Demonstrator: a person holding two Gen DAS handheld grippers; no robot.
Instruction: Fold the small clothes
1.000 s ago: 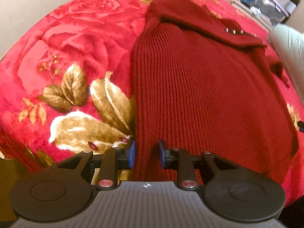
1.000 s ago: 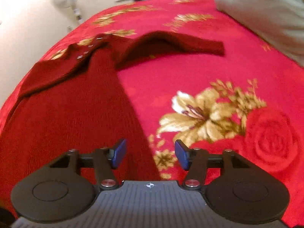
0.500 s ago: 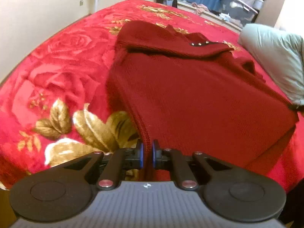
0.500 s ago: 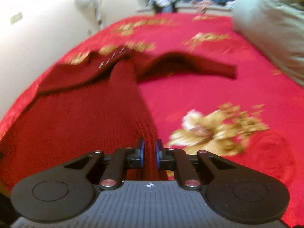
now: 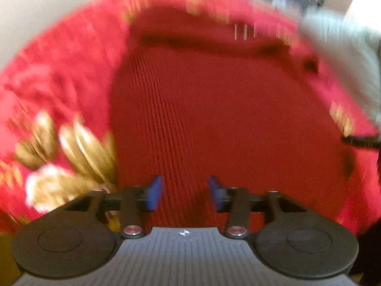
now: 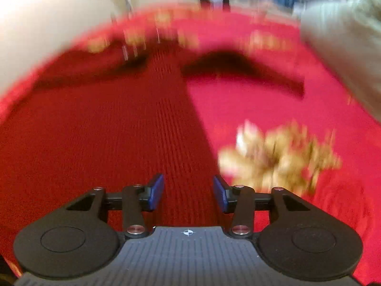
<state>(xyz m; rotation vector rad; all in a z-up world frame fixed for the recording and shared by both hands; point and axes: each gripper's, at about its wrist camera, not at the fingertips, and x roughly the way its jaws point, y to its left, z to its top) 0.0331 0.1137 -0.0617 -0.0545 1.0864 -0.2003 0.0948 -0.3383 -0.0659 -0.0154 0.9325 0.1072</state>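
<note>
The dark red knit sweater lies flat on the red floral blanket, its left edge beside gold leaves, its right edge bordering bare blanket. A pale pillow closes the far right. Both the left gripper and the right gripper have just been opening; their jaws stand apart over the ribbed hem, gripping nothing. Blur hides any writing.

One sweater is lying on one blanket; one pillow and two grippers are showing.
</note>
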